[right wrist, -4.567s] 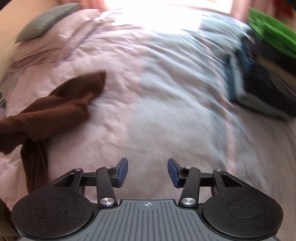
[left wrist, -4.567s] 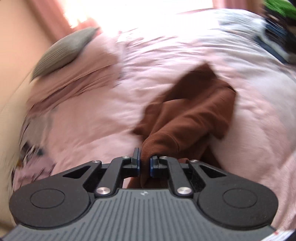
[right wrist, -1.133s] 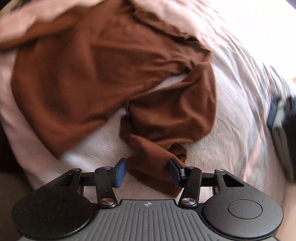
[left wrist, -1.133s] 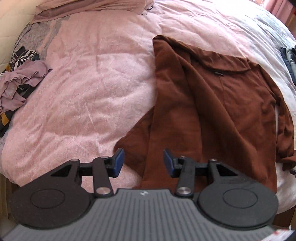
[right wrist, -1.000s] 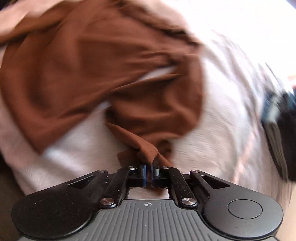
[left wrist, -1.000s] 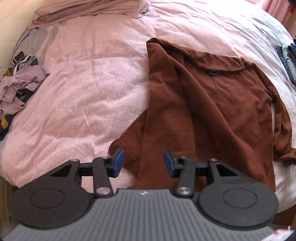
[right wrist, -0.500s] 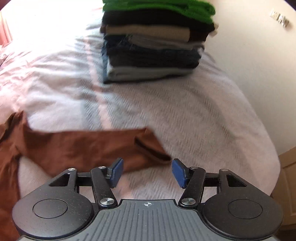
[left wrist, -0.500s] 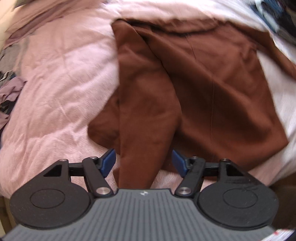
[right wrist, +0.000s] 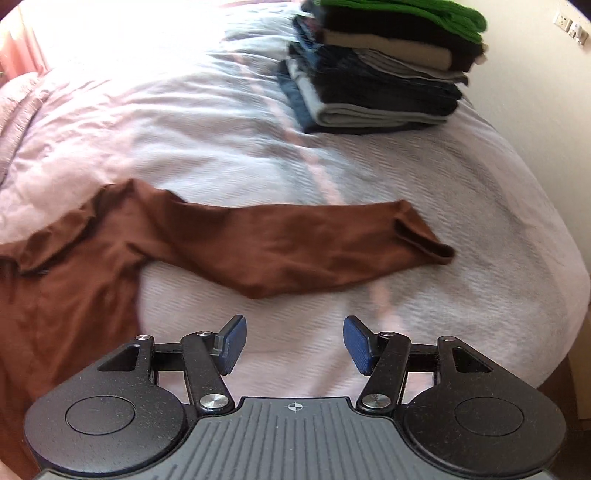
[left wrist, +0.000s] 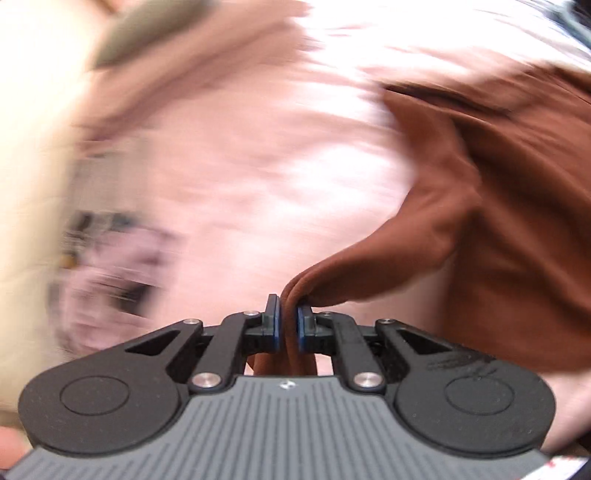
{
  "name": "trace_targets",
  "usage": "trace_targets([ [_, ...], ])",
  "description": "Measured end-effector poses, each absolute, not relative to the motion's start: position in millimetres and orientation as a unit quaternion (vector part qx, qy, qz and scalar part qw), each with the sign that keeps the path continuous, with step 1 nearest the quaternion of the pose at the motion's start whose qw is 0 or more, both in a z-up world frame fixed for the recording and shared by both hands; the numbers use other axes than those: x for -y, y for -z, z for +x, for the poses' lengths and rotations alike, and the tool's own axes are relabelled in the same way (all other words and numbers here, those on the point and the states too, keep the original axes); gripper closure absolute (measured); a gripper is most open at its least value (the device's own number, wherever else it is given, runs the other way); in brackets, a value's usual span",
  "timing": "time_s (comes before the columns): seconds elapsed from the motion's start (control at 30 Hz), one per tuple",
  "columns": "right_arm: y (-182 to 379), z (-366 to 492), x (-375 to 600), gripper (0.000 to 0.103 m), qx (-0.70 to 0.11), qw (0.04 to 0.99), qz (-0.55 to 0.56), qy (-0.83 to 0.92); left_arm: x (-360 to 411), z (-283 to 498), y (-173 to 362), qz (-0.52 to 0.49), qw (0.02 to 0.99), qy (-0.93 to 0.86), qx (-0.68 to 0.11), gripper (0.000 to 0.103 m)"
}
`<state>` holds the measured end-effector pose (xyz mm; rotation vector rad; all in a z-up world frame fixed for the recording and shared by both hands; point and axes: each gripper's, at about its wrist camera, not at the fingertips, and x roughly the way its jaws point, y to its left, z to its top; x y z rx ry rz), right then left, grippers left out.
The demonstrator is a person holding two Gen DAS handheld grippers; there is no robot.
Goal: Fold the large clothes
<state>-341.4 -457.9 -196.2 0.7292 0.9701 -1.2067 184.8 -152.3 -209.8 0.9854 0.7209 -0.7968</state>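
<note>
The bed (right wrist: 424, 177) filled both views, covered with a pale pink and white textured bedspread (right wrist: 192, 122). On it lay the brown long-sleeved top (right wrist: 74, 288), the largest single garment in sight. It was a plain rust-brown knit fabric, without pattern. In the right wrist view its body lay at the left side of the bed, and one sleeve (right wrist: 295, 247) was stretched out flat to the right, with the cuff (right wrist: 421, 236) folded a little at the end. In the left wrist view the other side of the top (left wrist: 517, 206) was raised in a fold and pulled toward the camera; this view was much blurred.

At the far right of the bed stood a stack of folded clothes (right wrist: 380, 74), dark blue, grey, beige and black, with a bright green piece (right wrist: 424, 14) on top. It was well apart from the brown top.

The left gripper (left wrist: 289, 328) had its blue pads pressed together on an edge of the brown top, and the cloth went between them. The right gripper (right wrist: 294, 345) was spread wide above the bedspread, just before the sleeve, touching nothing.

A small socket plate (right wrist: 570, 26) was on the wall. No readable writing or label was visible on the top.
</note>
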Motion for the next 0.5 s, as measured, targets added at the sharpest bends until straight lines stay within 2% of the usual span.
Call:
trace_targets([
  [0.1, 197, -302, 449, 0.048, -0.427, 0.671, 0.325, 0.512, 154, 258, 200, 0.465, 0.770, 0.311, -0.307, 0.093],
  [0.17, 199, -278, 442, 0.048, -0.433, 0.683, 0.320, 0.493, 157, 294, 204, 0.475, 0.776, 0.281, -0.304, 0.083],
  [0.27, 203, -249, 433, 0.048, -0.441, 0.703, 0.299, 0.471, 164, 332, 218, 0.485, 0.773, 0.249, -0.325, 0.080],
  [0.4, 209, -221, 433, 0.048, -0.460, 0.733, 0.234, 0.443, 184, 333, 222, 0.469, 0.772, 0.275, -0.328, 0.077],
  [0.5, 220, -197, 438, 0.048, -0.478, 0.764, 0.147, 0.407, 219, 292, 225, 0.480, 0.744, 0.366, -0.286, 0.077],
])
